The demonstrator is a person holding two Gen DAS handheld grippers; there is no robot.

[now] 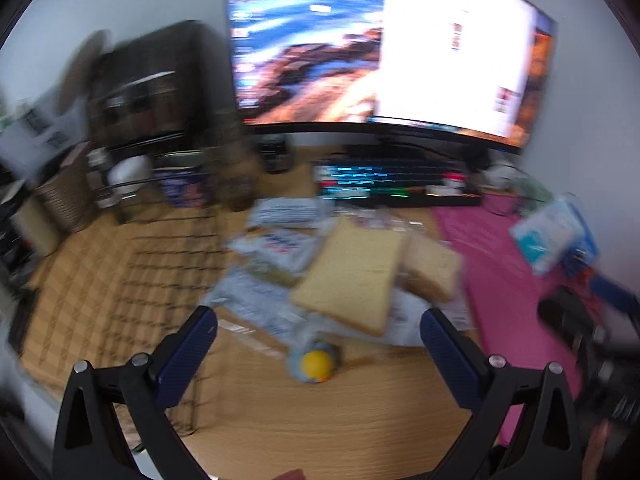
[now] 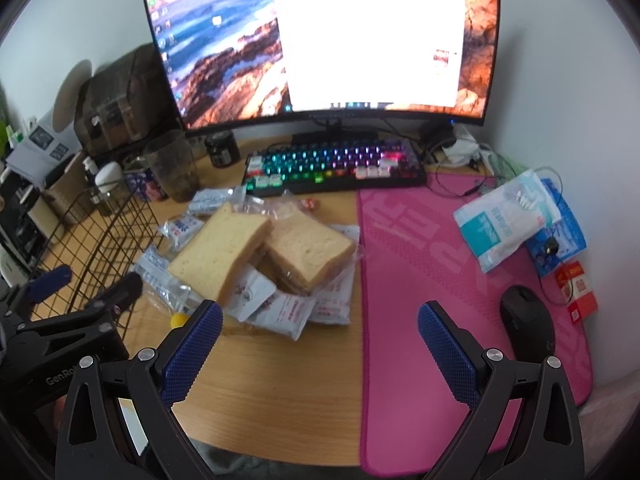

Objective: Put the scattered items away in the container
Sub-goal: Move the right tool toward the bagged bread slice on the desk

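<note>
Blue-padded fingers [image 2: 446, 344] of the right gripper [image 2: 320, 340] are seen lowest in the right wrist view, spread wide with nothing between them, above bare desk [image 2: 280, 380] and the edge of a pink mat [image 2: 440, 280]. The left gripper [image 1: 318, 344] is likewise released and empty in its own view.

The scattered items lie at frame centre: two bagged bread slices [image 2: 224, 252] stacked on a heap of white sachets [image 2: 288, 312], with a small yellow ball [image 1: 316, 364] at the near edge. The container, a black wire basket [image 2: 100, 240], stands at left, just beside the heap.

Trouble is judged likeliest from the slippery wrapping: a bread bag pinched at its film could slide out, or the soft slice be crushed. Sachets underneath may be dragged off as well, and the ball may roll.

Only the right wrist view gives a sharp picture, showing the mouse [image 2: 524, 320] and keyboard [image 2: 336, 164]; the left wrist view is motion-blurred but shows the whole ball.
</note>
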